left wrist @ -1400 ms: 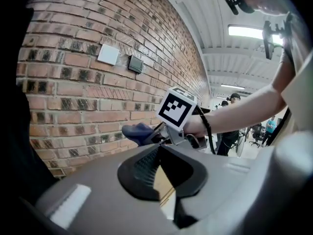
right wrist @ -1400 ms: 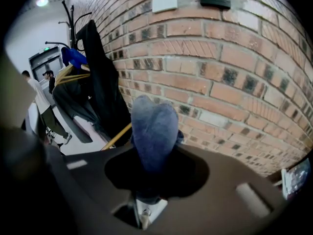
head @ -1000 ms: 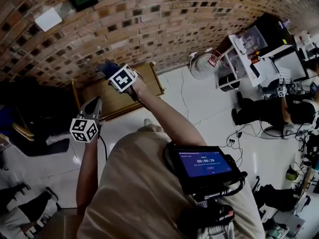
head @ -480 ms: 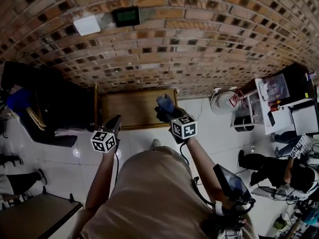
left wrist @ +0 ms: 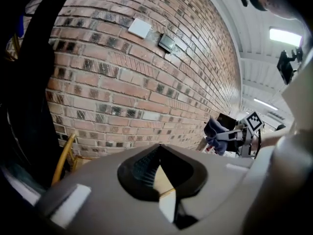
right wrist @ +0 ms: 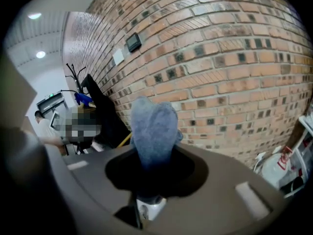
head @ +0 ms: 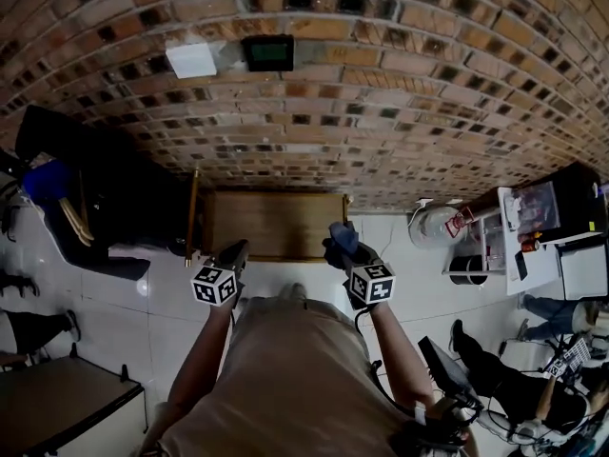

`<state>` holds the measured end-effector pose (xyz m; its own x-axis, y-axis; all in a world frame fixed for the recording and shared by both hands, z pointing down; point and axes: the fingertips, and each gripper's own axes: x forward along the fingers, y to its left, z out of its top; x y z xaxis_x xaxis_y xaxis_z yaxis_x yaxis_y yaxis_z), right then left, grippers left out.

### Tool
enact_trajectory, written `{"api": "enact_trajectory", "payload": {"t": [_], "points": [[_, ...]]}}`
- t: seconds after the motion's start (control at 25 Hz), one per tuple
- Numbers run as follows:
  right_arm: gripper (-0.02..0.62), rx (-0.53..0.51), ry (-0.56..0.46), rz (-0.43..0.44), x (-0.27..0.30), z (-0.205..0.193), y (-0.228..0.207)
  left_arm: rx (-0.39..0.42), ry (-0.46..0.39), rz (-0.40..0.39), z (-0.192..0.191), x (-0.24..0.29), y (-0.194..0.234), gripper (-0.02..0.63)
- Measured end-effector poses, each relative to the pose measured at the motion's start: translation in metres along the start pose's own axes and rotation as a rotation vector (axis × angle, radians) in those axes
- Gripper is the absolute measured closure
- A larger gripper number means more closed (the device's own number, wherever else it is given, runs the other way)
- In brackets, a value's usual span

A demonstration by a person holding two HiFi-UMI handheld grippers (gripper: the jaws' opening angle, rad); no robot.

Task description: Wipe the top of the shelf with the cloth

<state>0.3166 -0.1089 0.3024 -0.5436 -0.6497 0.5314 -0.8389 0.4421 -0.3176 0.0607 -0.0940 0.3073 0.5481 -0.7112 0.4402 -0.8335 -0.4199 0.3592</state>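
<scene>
1. Step in hand: approach. The person faces the brick wall (head: pixel 400 93), and wiping appears not yet begun.
2. The right tongs (head: pixel 335 248) are clenched on the blue cloth (head: pixel 342 233), a wad standing up out of the jaws, at the right edge of the wooden shelf top (head: pixel 276 222), centre of the frame.
3. The left tongs (head: pixel 234 253) are closed and empty, at the shelf's lower left corner.
4. Next move, as judged: lower the cloth flat onto the shelf top, then sweep it across.

Brick wall (head: pixel 400 84) carries white plate (head: pixel 191 60) beside dark panel (head: pixel 268 52); black coat (head: pixel 95 188) at left; pale tiled floor (head: pixel 152 303).
</scene>
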Motion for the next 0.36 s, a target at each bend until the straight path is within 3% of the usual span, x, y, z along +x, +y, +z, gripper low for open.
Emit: {"api": "enact_trajectory", "payload": {"t": [0.36], "points": [[0.497, 0.015, 0.007, -0.006, 0.032, -0.009, 0.028, 0.007, 0.047, -0.09, -0.012, 0.012, -0.007, 0.612]]}}
